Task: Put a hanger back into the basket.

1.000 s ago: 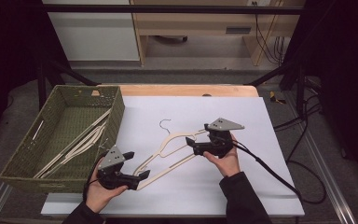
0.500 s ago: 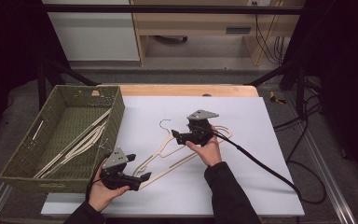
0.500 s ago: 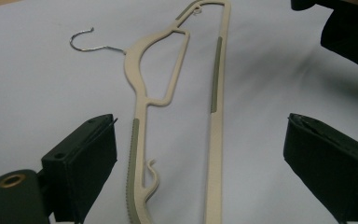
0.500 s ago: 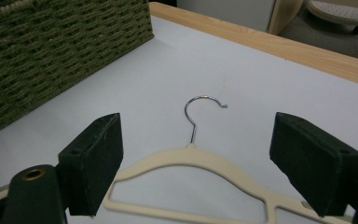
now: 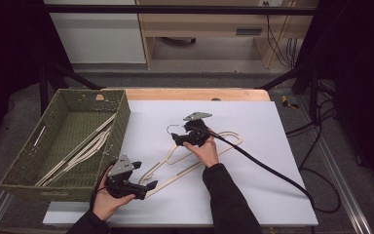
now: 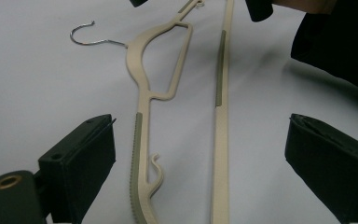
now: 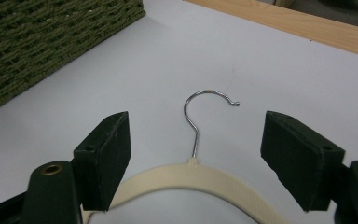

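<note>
Cream hanger (image 5: 195, 156) lies between my released grippers, left gripper (image 5: 148, 185) at seven o'clock, right gripper (image 5: 175, 138) straddling its neck; next, clench both.

high view overhead, facing forward; gripper views close, low (sharing hanger (image 5: 195, 156)).

the hanger (image 7: 200, 179) is formed of smooth cream plastic with ribbed grey grip strips and a shiny metal hook (image 7: 200, 109). the basket (image 5: 121, 114) is coarsely woven; the table sheet (image 5: 272, 146) is matt.
</note>
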`<state>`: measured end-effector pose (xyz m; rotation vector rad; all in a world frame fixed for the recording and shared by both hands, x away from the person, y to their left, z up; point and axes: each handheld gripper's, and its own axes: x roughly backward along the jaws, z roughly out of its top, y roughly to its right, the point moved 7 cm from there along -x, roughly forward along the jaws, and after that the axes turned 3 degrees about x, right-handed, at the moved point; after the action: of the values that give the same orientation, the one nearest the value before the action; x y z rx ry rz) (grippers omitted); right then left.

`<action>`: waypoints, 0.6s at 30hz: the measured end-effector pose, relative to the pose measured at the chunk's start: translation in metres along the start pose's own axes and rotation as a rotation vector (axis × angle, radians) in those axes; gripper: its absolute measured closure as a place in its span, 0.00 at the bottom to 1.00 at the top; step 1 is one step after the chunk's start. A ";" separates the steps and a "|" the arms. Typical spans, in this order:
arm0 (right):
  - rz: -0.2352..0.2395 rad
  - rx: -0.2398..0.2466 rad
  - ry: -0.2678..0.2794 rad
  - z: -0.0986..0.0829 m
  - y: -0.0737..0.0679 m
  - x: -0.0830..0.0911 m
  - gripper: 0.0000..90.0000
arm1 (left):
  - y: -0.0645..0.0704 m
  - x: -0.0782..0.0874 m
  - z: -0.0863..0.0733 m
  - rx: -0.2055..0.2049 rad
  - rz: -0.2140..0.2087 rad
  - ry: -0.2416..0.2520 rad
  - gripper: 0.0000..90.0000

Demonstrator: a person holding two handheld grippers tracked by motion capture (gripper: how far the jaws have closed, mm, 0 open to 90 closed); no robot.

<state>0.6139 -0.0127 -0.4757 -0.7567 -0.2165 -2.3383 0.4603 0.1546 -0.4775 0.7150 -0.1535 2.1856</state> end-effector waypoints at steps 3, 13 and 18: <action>0.002 -0.005 -0.013 0.000 0.000 -0.008 0.30 | 0.000 0.000 0.000 0.000 0.000 0.000 0.10; -0.008 0.003 -0.040 0.001 0.005 -0.025 0.37 | 0.000 0.000 0.000 -0.001 0.000 0.001 0.10; -0.003 0.015 -0.061 0.000 0.004 -0.036 0.48 | -0.001 0.000 -0.001 0.003 0.001 0.002 0.10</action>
<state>0.6386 0.0039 -0.4962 -0.8209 -0.2620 -2.3158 0.4605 0.1555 -0.4780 0.7148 -0.1502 2.1874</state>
